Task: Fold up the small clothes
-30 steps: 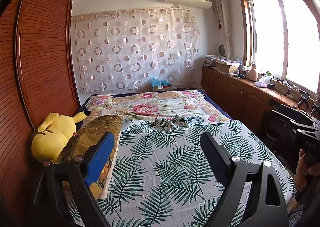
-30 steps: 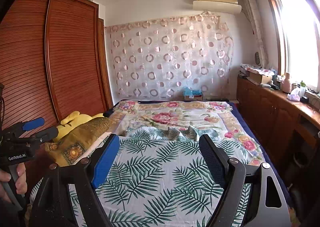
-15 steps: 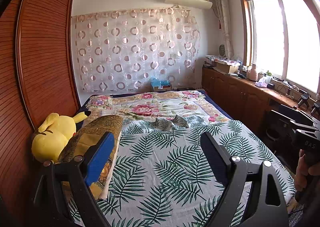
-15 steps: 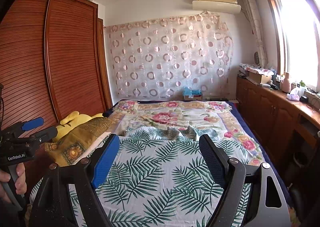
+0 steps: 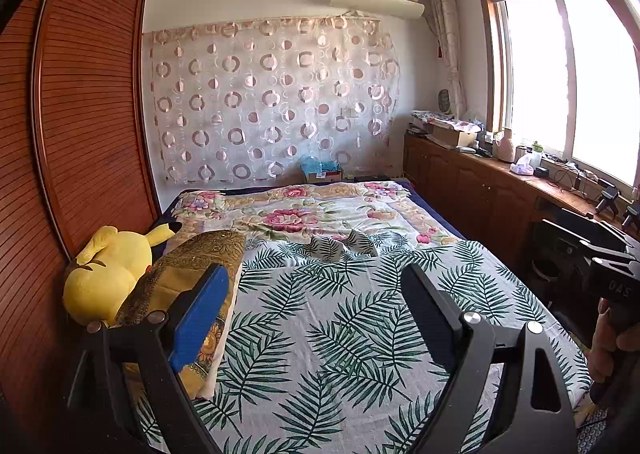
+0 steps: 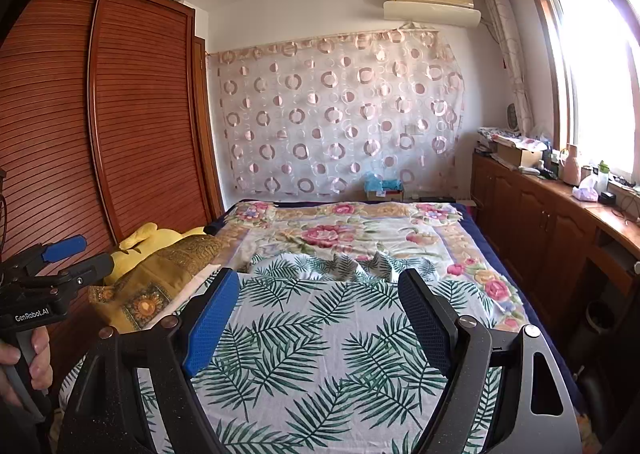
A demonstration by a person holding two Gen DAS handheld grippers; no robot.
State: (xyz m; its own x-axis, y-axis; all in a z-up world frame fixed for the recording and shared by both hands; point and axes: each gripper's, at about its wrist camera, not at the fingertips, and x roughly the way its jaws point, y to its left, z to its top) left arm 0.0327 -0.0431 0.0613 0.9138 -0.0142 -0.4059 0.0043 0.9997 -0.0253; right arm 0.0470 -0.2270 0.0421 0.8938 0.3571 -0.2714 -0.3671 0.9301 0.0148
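A small crumpled garment (image 5: 344, 246) in a green leaf print lies near the middle of the bed, on the matching leaf-print sheet (image 5: 360, 334); it also shows in the right wrist view (image 6: 352, 266). My left gripper (image 5: 316, 290) is open and empty, held above the near part of the bed, well short of the garment. My right gripper (image 6: 320, 294) is open and empty too, at about the same distance. Each gripper shows at the edge of the other's view, the left one (image 6: 60, 266) and the right one (image 5: 600, 254).
A yellow plush toy (image 5: 108, 274) and a gold patterned pillow (image 5: 188, 278) lie at the bed's left edge, against the wooden wardrobe (image 5: 80, 133). A floral quilt (image 5: 304, 209) covers the far half. A wooden counter (image 5: 500, 181) with clutter runs along the right under the window.
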